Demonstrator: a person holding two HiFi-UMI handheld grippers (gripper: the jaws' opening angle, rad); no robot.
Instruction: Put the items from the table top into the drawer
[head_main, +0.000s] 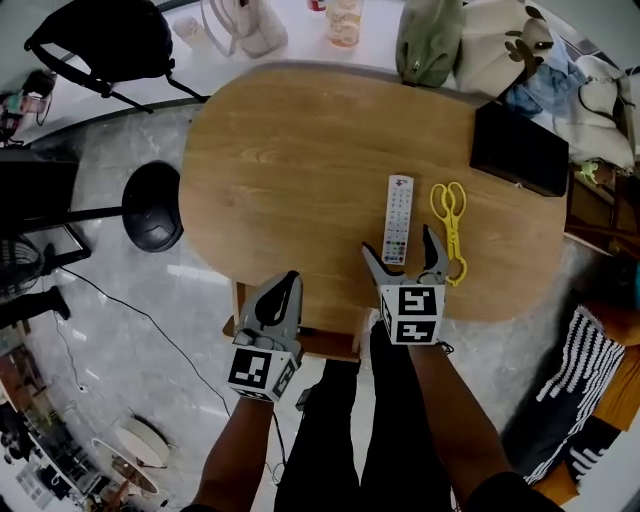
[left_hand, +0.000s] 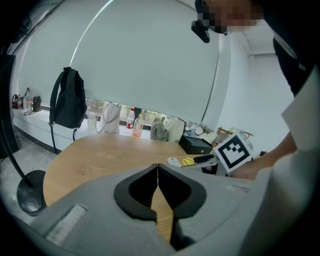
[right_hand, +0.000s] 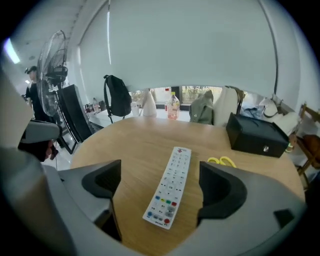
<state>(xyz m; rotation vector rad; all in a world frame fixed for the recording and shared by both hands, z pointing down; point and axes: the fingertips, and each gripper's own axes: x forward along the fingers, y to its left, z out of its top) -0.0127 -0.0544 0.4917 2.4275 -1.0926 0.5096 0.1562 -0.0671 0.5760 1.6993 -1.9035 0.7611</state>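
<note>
A white remote control (head_main: 397, 219) (right_hand: 169, 186) lies lengthwise on the wooden table (head_main: 300, 170), near its front edge. Yellow scissors (head_main: 450, 226) (right_hand: 222, 161) lie just to its right. My right gripper (head_main: 404, 258) (right_hand: 159, 187) hovers at the remote's near end with its jaws wide, one on each side; the pads do not touch it. My left gripper (head_main: 283, 297) (left_hand: 158, 190) is shut and empty at the table's front edge, over the open wooden drawer (head_main: 330, 342).
A black box (head_main: 520, 148) (right_hand: 257, 135) sits at the table's right end. Bags, bottles and a green cloth (head_main: 428, 38) line the white ledge behind. A black backpack (head_main: 105, 42) and a round stool base (head_main: 152, 205) stand on the floor at left.
</note>
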